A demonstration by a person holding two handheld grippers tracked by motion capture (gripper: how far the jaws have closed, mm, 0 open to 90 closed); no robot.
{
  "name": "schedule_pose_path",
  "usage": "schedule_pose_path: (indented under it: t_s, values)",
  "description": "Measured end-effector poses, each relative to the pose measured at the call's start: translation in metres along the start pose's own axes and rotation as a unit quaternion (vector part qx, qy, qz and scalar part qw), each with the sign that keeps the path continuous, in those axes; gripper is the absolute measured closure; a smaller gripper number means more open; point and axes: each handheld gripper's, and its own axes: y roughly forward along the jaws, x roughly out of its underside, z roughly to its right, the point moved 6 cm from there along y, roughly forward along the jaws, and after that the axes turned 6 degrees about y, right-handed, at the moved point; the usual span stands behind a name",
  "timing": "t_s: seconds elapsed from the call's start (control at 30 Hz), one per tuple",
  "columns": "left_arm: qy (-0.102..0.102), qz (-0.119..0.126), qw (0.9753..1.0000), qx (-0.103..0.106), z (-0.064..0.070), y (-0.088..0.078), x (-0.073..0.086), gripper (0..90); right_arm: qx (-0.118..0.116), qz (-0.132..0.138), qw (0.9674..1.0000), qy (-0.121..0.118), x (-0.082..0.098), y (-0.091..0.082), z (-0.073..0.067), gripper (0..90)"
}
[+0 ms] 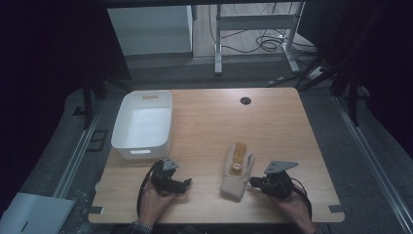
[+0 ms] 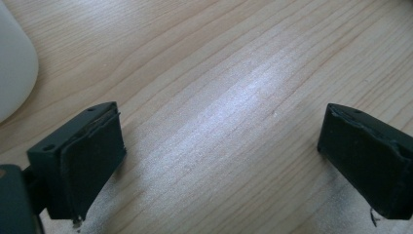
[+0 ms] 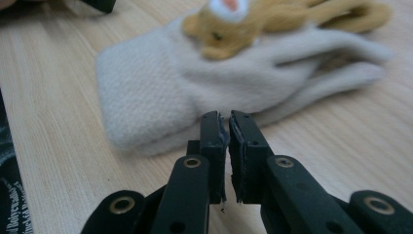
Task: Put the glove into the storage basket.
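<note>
Right gripper view: right gripper [image 3: 228, 127], jaws pressed together with nothing between, tips at the cuff edge of a beige knitted glove [image 3: 195, 92] lying near the tabletop's front edge. Left gripper [image 2: 219, 146] wide open, empty. Approach step; next, reopen to pinch the cuff.

L gripper [image 1: 187, 184] wide apart, R gripper [image 1: 252, 183] closed.

left gripper [image 2: 221, 161] jaws wide apart | bare wooden table [image 2: 219, 73] | white bin [image 2: 14, 68] corner
</note>
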Motion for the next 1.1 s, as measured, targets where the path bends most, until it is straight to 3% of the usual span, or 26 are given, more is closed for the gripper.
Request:
schedule_pose_path:
  t_s: [0.3,0.83,0.97,1.1]
  values:
    - [-0.003,-0.002,1.0000,-0.003,0.000,0.000,0.000,1.6,-0.006,-0.013,0.9998,-0.017,-0.003,0.023,-0.010,83.4]
    - [0.002,-0.002,1.0000,0.002,-0.001,0.001,-0.001,1.1,-0.005,-0.028,0.9983,-0.051,-0.028,0.066,-0.029,82.2]
    - [0.002,-0.002,1.0000,0.002,-0.001,0.001,-0.001,1.1,-0.004,-0.028,0.9983,-0.051,-0.028,0.065,-0.030,81.4]
    - [0.002,-0.002,1.0000,0.002,-0.001,0.001,-0.001,1.2,0.004,-0.015,0.9990,-0.042,-0.026,0.052,-0.023,79.0]
